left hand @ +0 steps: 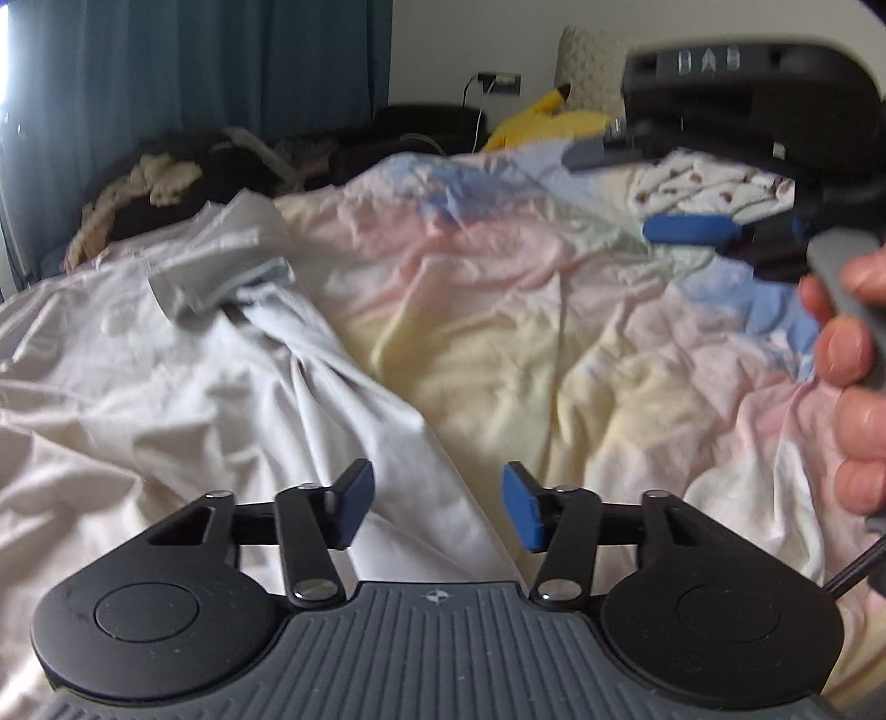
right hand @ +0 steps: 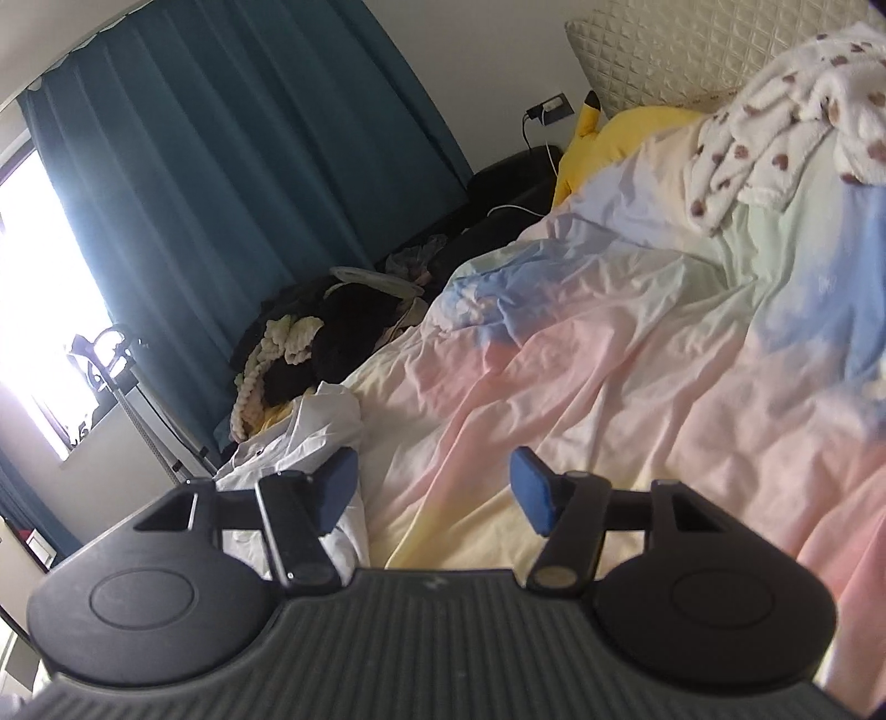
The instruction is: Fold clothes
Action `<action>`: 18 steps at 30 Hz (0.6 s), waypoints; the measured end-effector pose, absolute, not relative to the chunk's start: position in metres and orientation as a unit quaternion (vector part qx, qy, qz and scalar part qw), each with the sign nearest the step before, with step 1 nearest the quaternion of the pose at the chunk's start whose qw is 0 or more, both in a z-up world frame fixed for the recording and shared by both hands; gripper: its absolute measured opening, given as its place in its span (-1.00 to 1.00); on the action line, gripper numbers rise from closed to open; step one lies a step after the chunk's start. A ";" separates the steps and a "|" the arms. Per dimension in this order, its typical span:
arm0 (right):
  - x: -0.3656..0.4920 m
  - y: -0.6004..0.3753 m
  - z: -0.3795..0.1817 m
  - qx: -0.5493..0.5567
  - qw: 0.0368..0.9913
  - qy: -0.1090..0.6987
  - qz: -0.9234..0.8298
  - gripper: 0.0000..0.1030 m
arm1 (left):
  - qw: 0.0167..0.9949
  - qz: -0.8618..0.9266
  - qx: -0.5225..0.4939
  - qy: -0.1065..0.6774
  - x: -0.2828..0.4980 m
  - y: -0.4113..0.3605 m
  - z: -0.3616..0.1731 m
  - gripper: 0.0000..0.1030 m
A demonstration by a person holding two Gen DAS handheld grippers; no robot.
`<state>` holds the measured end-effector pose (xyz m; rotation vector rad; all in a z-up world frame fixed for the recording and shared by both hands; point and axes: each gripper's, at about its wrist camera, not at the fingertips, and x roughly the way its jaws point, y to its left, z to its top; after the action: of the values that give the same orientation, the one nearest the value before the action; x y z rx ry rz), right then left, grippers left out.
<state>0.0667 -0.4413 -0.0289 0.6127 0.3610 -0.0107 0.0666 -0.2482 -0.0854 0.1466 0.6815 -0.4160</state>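
My left gripper [left hand: 437, 509] and right gripper [right hand: 434, 490], both spread wide and empty, hover over the shirt [left hand: 166, 360] (white, rumpled on the quilt [left hand: 554, 332]); I judge a hem grasp follows.

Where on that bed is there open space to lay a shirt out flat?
The widest free patch is the pastel pink, yellow and blue duvet, between the crumpled white shirt on one side and the white fleece with brown hearts near the quilted headboard. The far edge is crowded: a dark clothes pile and a yellow plush toy.
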 end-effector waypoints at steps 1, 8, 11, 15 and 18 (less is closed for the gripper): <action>0.067 -0.442 -0.029 0.301 0.937 0.177 -0.003 0.25 | 0.917 -0.203 0.072 0.335 0.065 -0.250 -0.088 0.01; 0.066 -0.443 -0.030 0.314 0.933 0.175 0.008 0.45 | 0.911 -0.194 0.095 0.352 0.061 -0.263 -0.103 -0.05; 0.066 -0.442 -0.031 0.313 0.933 0.176 0.008 0.46 | 0.909 -0.194 0.093 0.358 0.062 -0.261 -0.104 -0.75; 0.067 -0.441 -0.032 0.315 0.932 0.178 0.011 0.46 | 0.909 -0.198 0.057 0.362 0.059 -0.245 -0.093 -0.97; 0.068 -0.439 -0.032 0.314 0.932 0.179 0.013 0.47 | 0.910 -0.202 0.014 0.362 0.056 -0.225 -0.080 -0.97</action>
<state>0.0679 -0.4391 -0.0318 0.6434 0.3657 0.0273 0.0563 -0.2254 -0.0796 0.0292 0.7476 -0.4172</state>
